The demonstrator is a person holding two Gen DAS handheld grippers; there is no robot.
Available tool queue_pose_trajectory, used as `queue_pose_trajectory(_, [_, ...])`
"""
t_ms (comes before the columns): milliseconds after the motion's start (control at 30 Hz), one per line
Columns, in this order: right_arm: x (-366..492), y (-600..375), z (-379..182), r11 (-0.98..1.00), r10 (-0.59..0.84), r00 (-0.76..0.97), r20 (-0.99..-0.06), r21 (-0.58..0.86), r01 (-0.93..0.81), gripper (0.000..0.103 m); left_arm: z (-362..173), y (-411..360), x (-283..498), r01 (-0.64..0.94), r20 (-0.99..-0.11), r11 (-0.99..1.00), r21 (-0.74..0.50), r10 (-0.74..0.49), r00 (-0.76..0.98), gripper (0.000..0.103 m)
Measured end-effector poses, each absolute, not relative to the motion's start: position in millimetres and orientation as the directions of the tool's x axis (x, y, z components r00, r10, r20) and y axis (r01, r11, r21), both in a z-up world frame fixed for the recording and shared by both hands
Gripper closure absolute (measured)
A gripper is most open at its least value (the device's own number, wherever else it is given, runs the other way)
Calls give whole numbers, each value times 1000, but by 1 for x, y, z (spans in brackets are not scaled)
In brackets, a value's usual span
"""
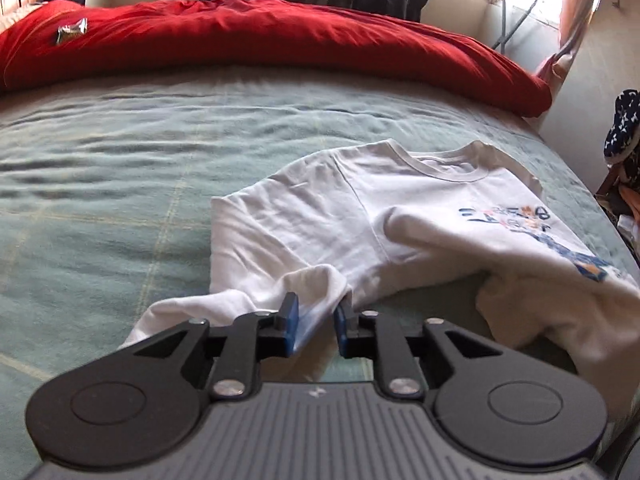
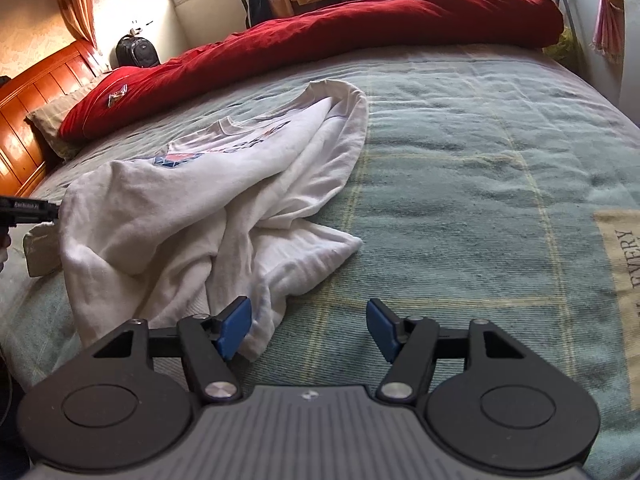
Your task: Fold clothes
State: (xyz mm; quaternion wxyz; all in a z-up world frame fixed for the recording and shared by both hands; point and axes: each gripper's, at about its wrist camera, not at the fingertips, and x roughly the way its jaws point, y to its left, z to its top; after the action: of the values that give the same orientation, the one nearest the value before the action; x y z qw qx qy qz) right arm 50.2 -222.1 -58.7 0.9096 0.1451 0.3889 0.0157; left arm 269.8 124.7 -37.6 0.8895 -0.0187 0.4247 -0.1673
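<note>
Spread across the bed lies a white cotton T-shirt [image 1: 360, 216] with a ribbed round collar and a blue-and-orange printed graphic on its chest, soft and rumpled, part flat and part bunched into loose folds. It rests on a pale green woven bedspread [image 1: 100, 184] crossed by thin yellowish check lines, its surface rippled with shallow wrinkles.

Nearest the camera, the left gripper [image 1: 316, 322], made of black plastic linkages with blue pads, has its jaws drawn close together with a fold of the shirt's white fabric pinched between the pads; the cloth rises in a small peak where it is caught. From the right wrist view the same shirt [image 2: 192, 208] appears as a heap of thick draped folds, one sleeve end lying flat on the bedspread [image 2: 480, 168].

Meanwhile the right gripper [image 2: 308, 328] stands with its jaws wide apart; its left blue pad [image 2: 234, 330] touches the hem of the shirt, while the other pad hangs over bare bedspread, and nothing lies clamped between them.

Beyond the shirt, a puffy red duvet [image 1: 280, 36] is rolled into a long, creased ridge along the far side of the bed. A glossy orange wooden headboard [image 2: 28, 108] with panelled slats stands at the left edge of the right wrist view.
</note>
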Motion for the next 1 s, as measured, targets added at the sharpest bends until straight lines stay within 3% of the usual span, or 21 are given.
queue_pose_trajectory(100, [47,-227,-56,957,135,705,-696,276,88,34,-21,147,253,262,-726,942,-210,-330,604,68])
queue_pose_trajectory(333, [46,-234,-55,952,129,715,-687,288,106,34,-6,213,219,149,-688,965,-217,-259,677,58])
queue_pose_trajectory(567, [47,-223,-50,959,132,714,-687,271,84,34,-65,252,232,-20,-763,977,-210,-151,629,57])
queue_pose_trajectory(700, [47,-217,-44,965,118,713,-691,249,81,34,-80,251,235,-23,-732,971,-239,-164,662,55])
queue_pose_trajectory(767, [48,-215,-42,968,109,712,-694,237,84,34,-79,248,234,-13,-713,973,-229,-159,683,58])
queue_pose_trajectory(833, [49,-213,-41,969,106,711,-695,232,83,34,-78,245,232,-3,-693,976,-219,-154,705,90])
queue_pose_trajectory(1000, [52,-205,-41,972,111,708,-697,225,70,34,-59,253,225,-17,-642,988,-155,-87,762,91])
